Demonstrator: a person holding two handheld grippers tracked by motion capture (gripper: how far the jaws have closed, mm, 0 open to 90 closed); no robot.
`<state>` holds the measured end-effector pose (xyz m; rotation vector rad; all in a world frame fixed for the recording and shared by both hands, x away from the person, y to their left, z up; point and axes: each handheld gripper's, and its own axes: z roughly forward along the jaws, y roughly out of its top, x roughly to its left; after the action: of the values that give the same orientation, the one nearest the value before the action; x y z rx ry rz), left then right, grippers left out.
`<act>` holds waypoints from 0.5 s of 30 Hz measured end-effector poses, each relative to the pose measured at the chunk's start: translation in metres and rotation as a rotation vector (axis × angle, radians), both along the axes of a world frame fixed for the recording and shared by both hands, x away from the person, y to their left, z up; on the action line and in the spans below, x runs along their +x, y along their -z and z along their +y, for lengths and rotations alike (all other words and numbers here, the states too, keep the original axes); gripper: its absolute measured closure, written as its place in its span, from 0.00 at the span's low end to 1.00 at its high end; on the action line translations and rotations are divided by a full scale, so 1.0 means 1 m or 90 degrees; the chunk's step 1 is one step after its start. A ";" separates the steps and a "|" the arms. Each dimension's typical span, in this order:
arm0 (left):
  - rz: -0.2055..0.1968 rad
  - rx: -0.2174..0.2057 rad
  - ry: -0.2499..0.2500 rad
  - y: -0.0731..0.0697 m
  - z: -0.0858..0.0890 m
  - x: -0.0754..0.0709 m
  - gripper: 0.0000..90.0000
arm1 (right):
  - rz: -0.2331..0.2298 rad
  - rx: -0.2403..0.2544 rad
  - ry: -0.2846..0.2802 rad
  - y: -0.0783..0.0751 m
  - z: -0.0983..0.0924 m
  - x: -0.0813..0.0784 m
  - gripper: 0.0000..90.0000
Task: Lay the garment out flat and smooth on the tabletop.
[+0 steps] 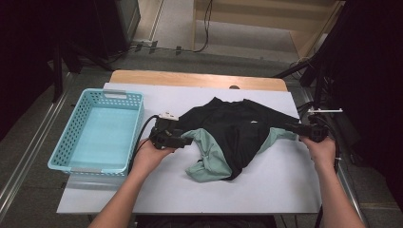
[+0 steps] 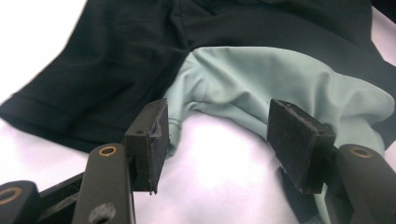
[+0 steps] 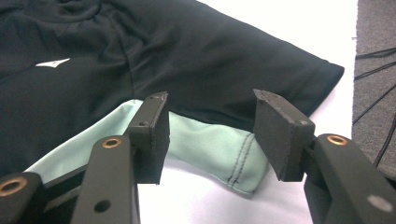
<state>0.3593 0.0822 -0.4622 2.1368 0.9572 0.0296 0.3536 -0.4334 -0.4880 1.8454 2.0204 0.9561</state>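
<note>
White tabletop (image 1: 285, 185): black-and-mint shirt (image 1: 233, 130) lies crosswise; both hand-held grippers (image 1: 187, 140) (image 1: 291, 127) gape empty.

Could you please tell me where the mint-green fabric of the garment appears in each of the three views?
High view: mint-green fabric lies at the garment's lower left, with a smaller piece by the right gripper.
Left gripper view: it fills the centre and right, behind the open jaws.
Right gripper view: a stitched green cuff lies between the open jaws.
Shared landmark: the black shirt on the white table.
</note>
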 end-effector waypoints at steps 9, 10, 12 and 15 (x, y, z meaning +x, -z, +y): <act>-0.005 0.019 -0.016 0.000 0.005 0.009 0.43 | -0.004 -0.007 -0.015 0.001 0.005 -0.003 0.47; -0.006 0.023 -0.018 0.001 0.005 0.011 0.43 | -0.004 -0.008 -0.016 0.001 0.005 -0.003 0.47; -0.009 0.032 -0.024 0.001 0.005 0.013 0.43 | -0.005 -0.011 -0.017 0.001 0.005 -0.004 0.47; -0.014 0.045 -0.029 0.000 0.004 0.018 0.43 | -0.009 -0.015 -0.021 0.002 0.006 -0.006 0.46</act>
<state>0.3774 0.0862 -0.4624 2.1742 1.0058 0.1101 0.3477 -0.4270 -0.4899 1.7931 2.0518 0.9475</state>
